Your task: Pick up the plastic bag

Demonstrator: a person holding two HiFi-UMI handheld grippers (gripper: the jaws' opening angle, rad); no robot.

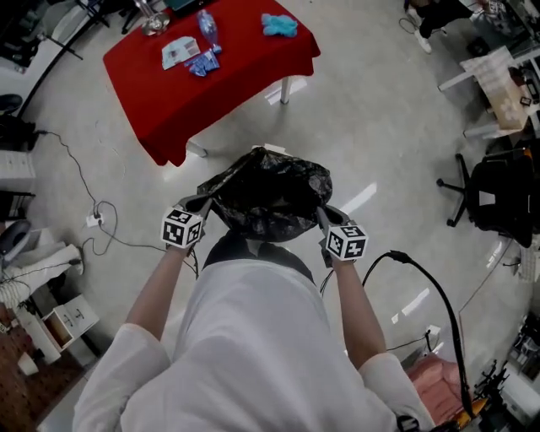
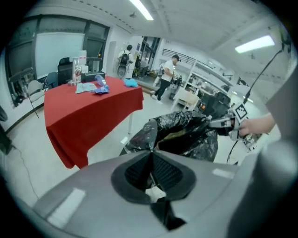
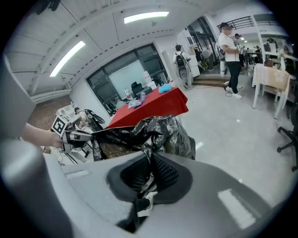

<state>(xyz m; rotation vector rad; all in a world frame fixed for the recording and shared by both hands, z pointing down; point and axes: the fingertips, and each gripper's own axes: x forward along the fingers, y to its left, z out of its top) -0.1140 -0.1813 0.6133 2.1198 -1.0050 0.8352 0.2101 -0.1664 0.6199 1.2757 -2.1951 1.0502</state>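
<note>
A black plastic bag (image 1: pixel 268 201) hangs off the floor in front of the person, its mouth stretched open between both grippers. My left gripper (image 1: pixel 205 202) is shut on the bag's left rim, and the rim (image 2: pixel 151 139) runs straight into its closed jaws. My right gripper (image 1: pixel 322 211) is shut on the right rim, with black film (image 3: pixel 150 142) pinched between its pads. Across the bag's mouth, the left gripper view shows the right gripper (image 2: pixel 219 122), and the right gripper view shows the left gripper (image 3: pixel 81 136). Something brownish lies inside the bag (image 3: pixel 118 148).
A table with a red cloth (image 1: pixel 221 80) stands ahead, bearing a bottle (image 1: pixel 207 28), packets and a blue cloth (image 1: pixel 279 24). Cables (image 1: pixel 93 211) trail over the floor at left and right. Office chairs (image 1: pixel 494 192) and desks stand at right. A person (image 3: pixel 230 56) stands far off.
</note>
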